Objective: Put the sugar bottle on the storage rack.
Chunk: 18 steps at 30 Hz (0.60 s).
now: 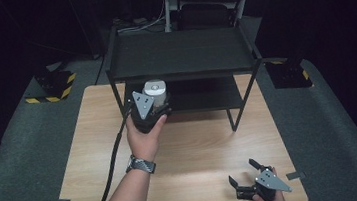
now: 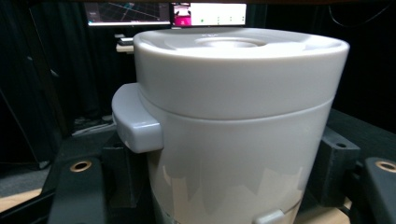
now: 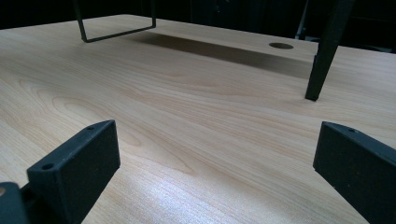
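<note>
At table centre, toward 11 o'clock: one white lidded container [image 1: 155, 94], upright, gripped in front of the lower shelf of the rack.
Containers: one; a lid with a round recess in its top and a side tab, seen close in the left gripper view [image 2: 238, 121].
Grippers: two, one per hand.
Rack: one black two-tier shelf rack [image 1: 182, 55] at 12 o'clock on the table; one of its feet [image 3: 317, 70] stands in the right gripper view.
Surface: one light wood-grain table [image 1: 196, 149] on grey carpet; dark surroundings, monitors behind.
Left hand: forearm reaching from 6 o'clock; left gripper [image 1: 148, 108] clenched on the container, one jaw at either side.
Right hand: low at 5 o'clock near the table edge; right gripper [image 1: 245, 176] released, jaws spread above bare wood.
</note>
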Motion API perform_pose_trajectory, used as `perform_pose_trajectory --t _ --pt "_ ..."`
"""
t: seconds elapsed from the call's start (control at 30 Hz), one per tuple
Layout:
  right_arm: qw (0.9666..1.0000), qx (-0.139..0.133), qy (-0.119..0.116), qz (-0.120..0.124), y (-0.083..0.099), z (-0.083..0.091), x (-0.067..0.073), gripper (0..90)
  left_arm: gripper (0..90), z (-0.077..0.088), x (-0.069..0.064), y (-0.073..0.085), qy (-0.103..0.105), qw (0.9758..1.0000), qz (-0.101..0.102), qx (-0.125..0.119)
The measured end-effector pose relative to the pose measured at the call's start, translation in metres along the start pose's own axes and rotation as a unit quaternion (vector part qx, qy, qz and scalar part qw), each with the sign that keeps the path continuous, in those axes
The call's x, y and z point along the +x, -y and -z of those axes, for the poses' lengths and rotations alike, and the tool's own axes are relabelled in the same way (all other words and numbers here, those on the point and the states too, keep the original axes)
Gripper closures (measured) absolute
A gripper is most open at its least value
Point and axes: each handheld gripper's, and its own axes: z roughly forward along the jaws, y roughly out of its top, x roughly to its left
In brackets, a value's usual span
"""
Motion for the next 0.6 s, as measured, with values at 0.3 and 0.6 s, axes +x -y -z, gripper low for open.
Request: perform_pose_trajectory --t 0.3,0.6 --pt "1.0 -0.003 -0.002 -0.001 0.001 0.001 -0.002 0.1 28.5 -0.023 -0.003 0.005 -0.008 0.9999 0.004 -0.007" --pt "1.0 -0.002 -0.006 0.005 0.001 0.0 -0.002 0.1 28.4 -0.043 -0.007 0.008 -0.02 0.9997 0.004 -0.016"
